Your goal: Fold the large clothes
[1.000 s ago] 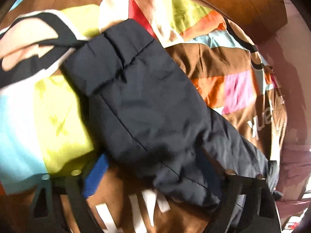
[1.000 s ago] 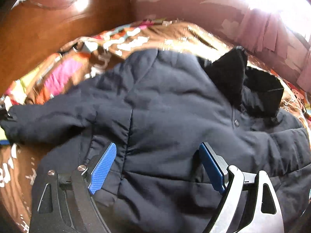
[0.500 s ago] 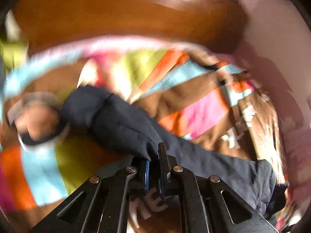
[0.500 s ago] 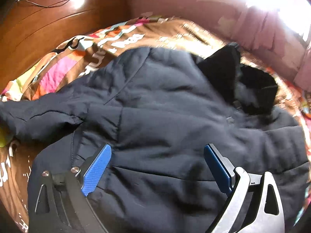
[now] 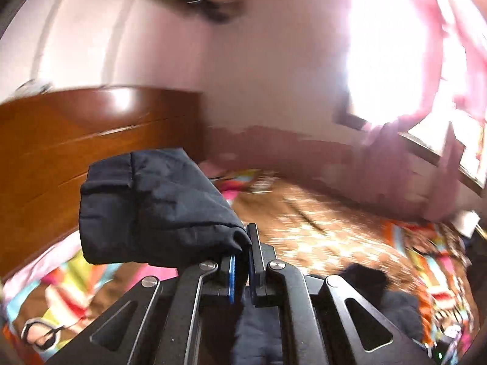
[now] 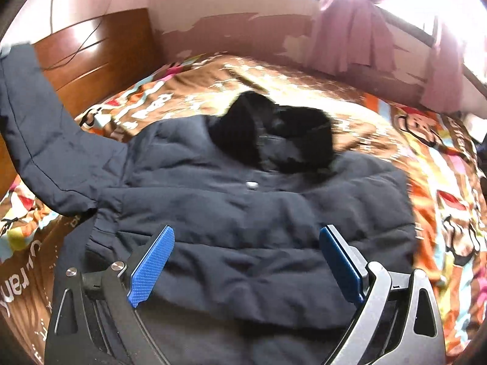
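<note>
A dark navy padded jacket (image 6: 243, 206) lies front up on the bed, its black hood (image 6: 274, 130) at the far end. My left gripper (image 5: 242, 261) is shut on the jacket's sleeve (image 5: 152, 206) and holds its cuff end up in the air. In the right wrist view that sleeve (image 6: 39, 140) rises to the upper left, off the bed. My right gripper (image 6: 246, 261) is open and empty, its blue pads (image 6: 150, 269) hovering over the jacket's lower body.
A colourful patterned bedspread (image 6: 426, 164) covers the bed. A wooden headboard (image 6: 100, 57) stands at the left. A pink wall with peeling paint (image 6: 243, 30) and a bright window with pink curtains (image 6: 380, 30) lie beyond the bed.
My left gripper shut on the sleeve and lifted it off the bed, swinging upward. My right gripper stayed open and rose a little above the jacket.
</note>
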A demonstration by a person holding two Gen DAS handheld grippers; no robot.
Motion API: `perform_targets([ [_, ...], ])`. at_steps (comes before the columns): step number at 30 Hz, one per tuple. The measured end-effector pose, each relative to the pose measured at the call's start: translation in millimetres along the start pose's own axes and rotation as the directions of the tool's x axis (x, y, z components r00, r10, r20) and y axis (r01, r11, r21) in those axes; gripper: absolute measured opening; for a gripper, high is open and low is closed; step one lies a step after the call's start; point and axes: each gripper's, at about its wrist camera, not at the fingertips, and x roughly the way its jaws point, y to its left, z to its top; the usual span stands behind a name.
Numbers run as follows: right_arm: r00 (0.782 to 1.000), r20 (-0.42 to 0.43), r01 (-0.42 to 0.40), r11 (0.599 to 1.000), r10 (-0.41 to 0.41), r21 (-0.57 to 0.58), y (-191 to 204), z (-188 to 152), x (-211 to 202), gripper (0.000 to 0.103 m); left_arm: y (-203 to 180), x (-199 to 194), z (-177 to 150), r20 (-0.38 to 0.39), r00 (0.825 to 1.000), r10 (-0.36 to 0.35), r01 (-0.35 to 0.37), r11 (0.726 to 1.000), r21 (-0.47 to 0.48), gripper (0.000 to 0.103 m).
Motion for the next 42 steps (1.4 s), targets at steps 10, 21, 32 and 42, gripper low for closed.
perform_targets([
  [10,0.998,-0.016,0.064,0.989,-0.062,0.131,-111.8,-28.3,-31.3,0.094,-145.3,12.4,-48.1,-0.197,0.934,-0.297,0.33,0.929,0.164,0.006],
  [21,0.996,-0.085,0.038,0.957,-0.014,0.289,-183.1,-69.7,-26.0,0.094,-243.2,53.4,-193.9,-0.567,0.755,-0.33,0.531,0.814,0.233,0.006],
  [32,0.964,-0.017,-0.21,0.794,0.267,0.571,-216.2,-100.3,-0.5,0.094,-235.8,73.1,-244.7,-0.767,0.559,-0.315,0.614,0.779,0.128,0.021],
  [42,0.832,0.071,-0.434,0.567,0.55,0.7,-183.1,-101.0,50.6,0.094,-207.8,56.5,-241.2,-0.743,0.574,-0.345,0.598,0.796,0.092,0.085],
])
